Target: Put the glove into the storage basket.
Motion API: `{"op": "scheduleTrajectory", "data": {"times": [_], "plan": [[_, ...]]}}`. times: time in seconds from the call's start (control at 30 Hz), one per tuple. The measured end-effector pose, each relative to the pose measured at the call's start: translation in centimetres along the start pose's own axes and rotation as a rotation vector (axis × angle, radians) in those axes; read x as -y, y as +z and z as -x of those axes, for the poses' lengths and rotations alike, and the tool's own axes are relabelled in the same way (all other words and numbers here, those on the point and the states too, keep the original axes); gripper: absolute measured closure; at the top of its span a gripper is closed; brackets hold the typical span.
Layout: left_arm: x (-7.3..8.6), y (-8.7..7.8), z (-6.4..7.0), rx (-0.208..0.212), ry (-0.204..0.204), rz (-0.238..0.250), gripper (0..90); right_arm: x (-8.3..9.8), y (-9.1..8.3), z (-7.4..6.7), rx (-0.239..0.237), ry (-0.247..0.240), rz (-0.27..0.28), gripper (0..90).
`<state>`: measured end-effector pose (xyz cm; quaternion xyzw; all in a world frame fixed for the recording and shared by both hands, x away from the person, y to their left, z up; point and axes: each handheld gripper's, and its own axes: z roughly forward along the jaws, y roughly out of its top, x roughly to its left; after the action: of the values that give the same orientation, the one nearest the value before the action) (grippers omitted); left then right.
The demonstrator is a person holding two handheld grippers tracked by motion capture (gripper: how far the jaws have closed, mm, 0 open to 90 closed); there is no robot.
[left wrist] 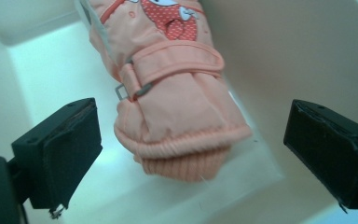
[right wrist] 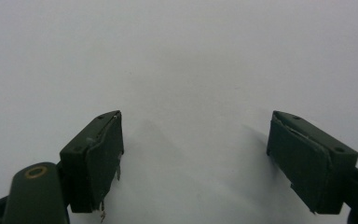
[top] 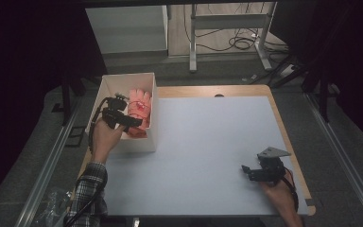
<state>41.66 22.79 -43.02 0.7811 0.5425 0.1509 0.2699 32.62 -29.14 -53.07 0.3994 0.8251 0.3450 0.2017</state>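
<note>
Glove (pink) between the parted jaws

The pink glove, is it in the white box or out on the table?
In the box. The pink glove lies on the floor of the white box, between its walls, cuff toward the left hand-held gripper.

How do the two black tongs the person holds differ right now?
The left tongs hang over the white box, while the right tongs sit low over the bare table. A pink glove lies between the left tongs' jaws, untouched; nothing lies between the right tongs' jaws. Both stand wide open, and neither grips anything.
</note>
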Motion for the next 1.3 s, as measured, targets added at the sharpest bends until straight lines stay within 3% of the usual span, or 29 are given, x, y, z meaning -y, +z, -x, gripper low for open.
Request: {"op": "scheduleTrajectory", "data": {"times": [0.33, 0.7, 0.93, 1.3], "plan": [[2.3, -2.5, 1.5, 0.042, 0.061, 0.084, 4.3, 0.0, 0.0, 0.0, 0.002, -0.001, 0.0, 18.5], [5.4, -4.0, 4.2, 0.11, 0.121, 0.159, 4.5, 0.0, 0.0, 0.0, 0.003, -0.001, -0.001, 18.4], [7.9, -3.1, 6.2, 0.162, 0.147, 0.215, 4.7, 0.0, 0.0, 0.0, 0.002, 0.0, -0.001, 18.4], [11.0, 0.5, 8.7, 0.248, 0.187, 0.229, 4.5, 0.0, 0.0, 0.0, 0.003, 0.0, -0.001, 18.3]]}}
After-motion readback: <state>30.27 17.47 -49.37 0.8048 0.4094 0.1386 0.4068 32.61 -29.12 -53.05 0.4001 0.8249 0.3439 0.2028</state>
